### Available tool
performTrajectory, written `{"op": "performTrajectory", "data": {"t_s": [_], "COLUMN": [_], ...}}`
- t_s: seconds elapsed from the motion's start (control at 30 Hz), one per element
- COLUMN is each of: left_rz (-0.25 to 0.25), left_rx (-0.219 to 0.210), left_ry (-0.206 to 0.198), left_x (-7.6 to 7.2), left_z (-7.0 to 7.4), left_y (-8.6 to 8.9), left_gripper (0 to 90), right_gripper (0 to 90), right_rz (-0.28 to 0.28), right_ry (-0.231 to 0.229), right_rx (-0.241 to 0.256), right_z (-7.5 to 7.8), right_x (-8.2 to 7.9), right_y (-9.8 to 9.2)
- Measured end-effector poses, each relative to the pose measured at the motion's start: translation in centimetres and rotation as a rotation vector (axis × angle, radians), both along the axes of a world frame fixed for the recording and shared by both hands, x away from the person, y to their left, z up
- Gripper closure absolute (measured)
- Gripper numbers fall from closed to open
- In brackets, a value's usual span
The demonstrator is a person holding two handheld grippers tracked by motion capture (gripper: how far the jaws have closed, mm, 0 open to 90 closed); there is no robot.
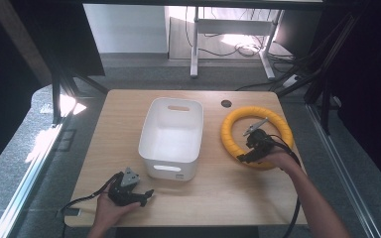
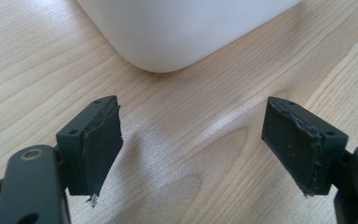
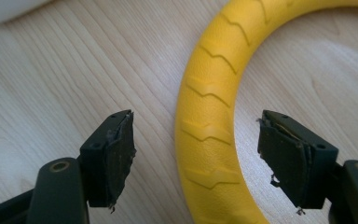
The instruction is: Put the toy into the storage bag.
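A yellow ribbed ring (image 1: 256,136) lies flat on the wooden table at the right. My right gripper (image 1: 246,155) hovers over the ring's near left arc, open. In the right gripper view the ring (image 3: 212,116) passes between the two spread jaws, and the pads (image 3: 121,154) stay clear of it. A white plastic bin (image 1: 171,137) stands in the middle of the table, with nothing seen inside. My left gripper (image 1: 148,194) rests near the front left edge, open and holding nothing. In the left gripper view its jaws face the bin's rounded corner (image 2: 168,32).
A round cable hole (image 1: 226,103) sits in the tabletop (image 1: 213,188) behind the ring. Black cables trail from both grippers off the front edge. Desk legs and floor cables lie beyond the far edge. Bare wood spans the front between the two hands.
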State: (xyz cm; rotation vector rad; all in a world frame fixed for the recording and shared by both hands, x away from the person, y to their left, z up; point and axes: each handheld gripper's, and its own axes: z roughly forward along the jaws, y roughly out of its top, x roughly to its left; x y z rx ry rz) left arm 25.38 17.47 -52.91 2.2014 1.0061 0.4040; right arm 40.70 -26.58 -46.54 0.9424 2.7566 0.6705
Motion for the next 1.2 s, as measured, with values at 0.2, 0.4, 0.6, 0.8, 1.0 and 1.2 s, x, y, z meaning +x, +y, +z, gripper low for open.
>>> {"op": "performTrajectory", "data": {"t_s": [0.2, 0.4, 0.6, 0.8, 1.0, 1.2], "left_rz": [0.003, 0.003, 0.001, 0.002, 0.003, 0.004], "left_rx": [-0.002, -0.003, -0.003, -0.004, -0.002, -0.002], "left_ry": [-0.003, 0.0, -0.001, -0.002, -0.001, -0.002], "left_x": [0.0, 0.0, 0.0, 0.0, 0.0, 0.0], "left_z": [0.0, 0.0, -0.1, -0.1, -0.1, 0.0], "left_y": [0.1, 0.0, 0.0, 0.0, 0.0, 0.0], "left_gripper": [20.3, 20.3, 20.2, 20.3, 20.2, 20.2], "right_gripper": [29.6, 30.8, 32.9, 34.3, 40.2, 44.2], "right_rz": [0.01, 0.02, 0.039, 0.054, 0.069, 0.079], "right_ry": [0.034, 0.078, 0.113, 0.139, 0.15, 0.142], "right_rx": [-0.023, -0.062, -0.105, -0.15, -0.18, -0.206], "right_z": [-0.7, -1.7, -2.3, -3.0, -3.4, -3.8], "right_x": [0.6, 1.2, 1.6, 1.8, 2.0, 2.1], "right_y": [0.0, 0.0, 0.3, 0.7, 0.9, 1.1]}}
